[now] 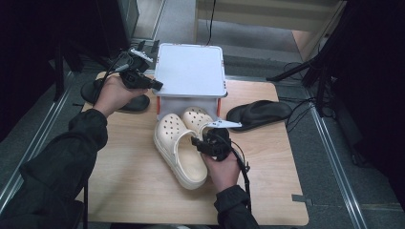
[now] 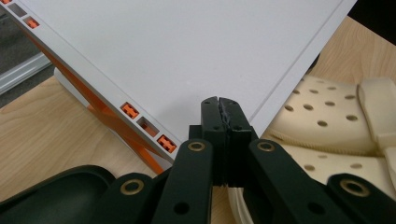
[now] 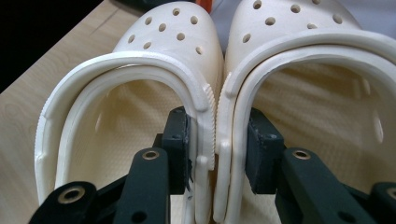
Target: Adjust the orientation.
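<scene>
Two cream clogs lie side by side on the wooden table, toes toward a white box. My right gripper has one jaw inside each clog and is shut on their two adjoining side walls, pinching the pair together. The box's white lid with orange latches looks raised and tilted. At its near left corner sits my left gripper, its jaws pressed together over the lid; nothing shows between them. The clogs show beside that lid corner.
A black slipper lies to the right of the box. Another black slipper lies at the table's left edge under my left hand, also seen as a dark slipper edge. Dark stands and cables surround the table.
</scene>
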`<state>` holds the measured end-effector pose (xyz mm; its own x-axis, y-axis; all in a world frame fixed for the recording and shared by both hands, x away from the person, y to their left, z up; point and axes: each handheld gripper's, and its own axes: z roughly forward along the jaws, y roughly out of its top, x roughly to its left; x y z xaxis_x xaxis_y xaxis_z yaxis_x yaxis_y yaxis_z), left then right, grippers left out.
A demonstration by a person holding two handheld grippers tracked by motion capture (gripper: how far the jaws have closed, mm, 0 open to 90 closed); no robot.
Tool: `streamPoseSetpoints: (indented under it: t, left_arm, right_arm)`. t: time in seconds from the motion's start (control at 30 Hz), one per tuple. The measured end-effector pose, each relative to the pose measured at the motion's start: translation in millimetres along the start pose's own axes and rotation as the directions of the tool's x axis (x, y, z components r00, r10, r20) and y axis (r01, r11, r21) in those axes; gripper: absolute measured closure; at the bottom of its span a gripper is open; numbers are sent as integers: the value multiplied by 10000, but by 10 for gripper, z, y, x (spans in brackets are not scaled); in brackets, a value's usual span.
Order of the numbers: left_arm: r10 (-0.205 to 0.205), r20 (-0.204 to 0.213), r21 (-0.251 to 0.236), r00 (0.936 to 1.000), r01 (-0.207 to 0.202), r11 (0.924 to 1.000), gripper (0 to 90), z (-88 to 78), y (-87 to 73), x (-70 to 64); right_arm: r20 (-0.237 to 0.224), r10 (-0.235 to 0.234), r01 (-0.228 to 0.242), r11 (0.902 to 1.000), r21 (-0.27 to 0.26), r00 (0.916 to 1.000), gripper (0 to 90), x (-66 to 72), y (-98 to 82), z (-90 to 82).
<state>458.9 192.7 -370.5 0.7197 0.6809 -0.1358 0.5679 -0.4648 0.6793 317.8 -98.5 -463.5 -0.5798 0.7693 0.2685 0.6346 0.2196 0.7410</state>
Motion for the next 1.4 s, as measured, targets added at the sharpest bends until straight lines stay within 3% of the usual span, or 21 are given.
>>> streamPoseSetpoints:
  t: [0.2,0.57,1.0,1.23,1.27,1.4]
  left_arm:
    - [-74,35,-58,10000,74,10000,900,4,-2,2]
    - [-59,62,-5,10000,59,10000,900,4,6,11]
    - [-27,75,33,10000,27,10000,900,1,6,16]
    - [-58,73,2,10000,58,10000,900,4,6,13]
    - [-47,87,11,10000,47,10000,900,3,7,17]
    - [-3,75,42,10000,3,10000,900,-1,5,20]
  right_arm:
    - [381,-302,308,9994,-136,9988,667,-124,239,102]
    - [725,-198,215,9995,-232,9972,666,-278,545,374]
    - [1151,-75,116,9993,-351,9933,666,-320,583,583]
    - [1230,331,-272,9984,-494,9919,665,-401,589,634]
    - [1405,394,-311,9977,-607,9893,665,-388,593,658]
    - [1572,282,-183,9978,-641,9872,665,-374,591,697]
